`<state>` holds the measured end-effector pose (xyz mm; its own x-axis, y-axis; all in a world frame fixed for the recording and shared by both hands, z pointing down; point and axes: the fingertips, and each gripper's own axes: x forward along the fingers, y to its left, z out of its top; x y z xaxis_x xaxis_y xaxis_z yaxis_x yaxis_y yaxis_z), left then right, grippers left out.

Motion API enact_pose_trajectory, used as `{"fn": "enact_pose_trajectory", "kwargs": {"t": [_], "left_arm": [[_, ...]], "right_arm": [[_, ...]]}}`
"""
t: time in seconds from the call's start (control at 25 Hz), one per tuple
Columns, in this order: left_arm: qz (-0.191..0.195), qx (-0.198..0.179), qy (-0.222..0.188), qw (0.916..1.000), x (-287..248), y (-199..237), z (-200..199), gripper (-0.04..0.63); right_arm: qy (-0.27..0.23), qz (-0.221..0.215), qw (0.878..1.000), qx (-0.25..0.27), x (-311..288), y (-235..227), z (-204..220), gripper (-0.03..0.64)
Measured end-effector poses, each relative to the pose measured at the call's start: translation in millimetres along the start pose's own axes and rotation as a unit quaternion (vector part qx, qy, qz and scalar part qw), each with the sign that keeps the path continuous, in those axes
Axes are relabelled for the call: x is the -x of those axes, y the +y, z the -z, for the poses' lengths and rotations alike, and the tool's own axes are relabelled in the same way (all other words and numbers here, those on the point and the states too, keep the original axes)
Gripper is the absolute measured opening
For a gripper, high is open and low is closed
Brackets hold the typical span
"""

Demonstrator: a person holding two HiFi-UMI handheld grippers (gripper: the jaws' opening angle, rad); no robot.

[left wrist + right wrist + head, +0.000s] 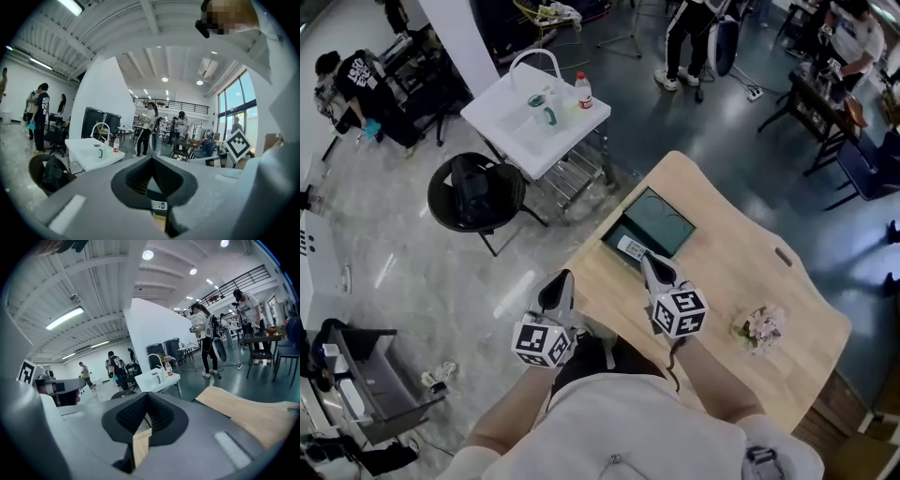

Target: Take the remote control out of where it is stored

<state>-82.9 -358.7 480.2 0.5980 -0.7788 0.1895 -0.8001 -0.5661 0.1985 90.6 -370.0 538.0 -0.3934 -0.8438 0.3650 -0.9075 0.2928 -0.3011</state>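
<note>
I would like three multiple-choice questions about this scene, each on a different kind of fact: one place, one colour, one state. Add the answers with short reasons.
1. Where does the remote control lie?
A. in the dark box on the wooden table
B. on a shelf
C. on a chair

2. What colour is the cap of the bottle on the white table?
A. blue
B. red
C. green

3. How do the jaws of the right gripper stand?
A. closed on the remote control
B. wide apart
C. together, with nothing between them

Answers:
1 A: the head view shows the remote at the near edge of the box.
2 B: the top of the bottle is red.
3 C: the right gripper view shows its tips meeting, with only the table beyond.
</note>
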Motion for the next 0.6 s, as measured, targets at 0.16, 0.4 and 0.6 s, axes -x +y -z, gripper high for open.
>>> {"fn": "enact_pose_trajectory", "kwargs": {"t": [0.16,0.4,0.6], "left_arm": [[0.026,0.006,0.012,0.9996,-20.9,10.3,10.0,0.000],[0.045,0.030,0.035,0.9979,-40.1,25.8,44.3,0.000],[0.033,0.056,0.066,0.9957,-41.7,53.9,82.9,0.000]], "right_arm": [[0.021,0.015,0.999,0.019,-17.0,-4.4,5.3,0.028],[0.089,0.021,0.993,0.072,-61.9,-31.9,36.7,0.114],[0.220,0.015,0.962,0.159,-109.2,-76.2,107.7,0.198]]}}
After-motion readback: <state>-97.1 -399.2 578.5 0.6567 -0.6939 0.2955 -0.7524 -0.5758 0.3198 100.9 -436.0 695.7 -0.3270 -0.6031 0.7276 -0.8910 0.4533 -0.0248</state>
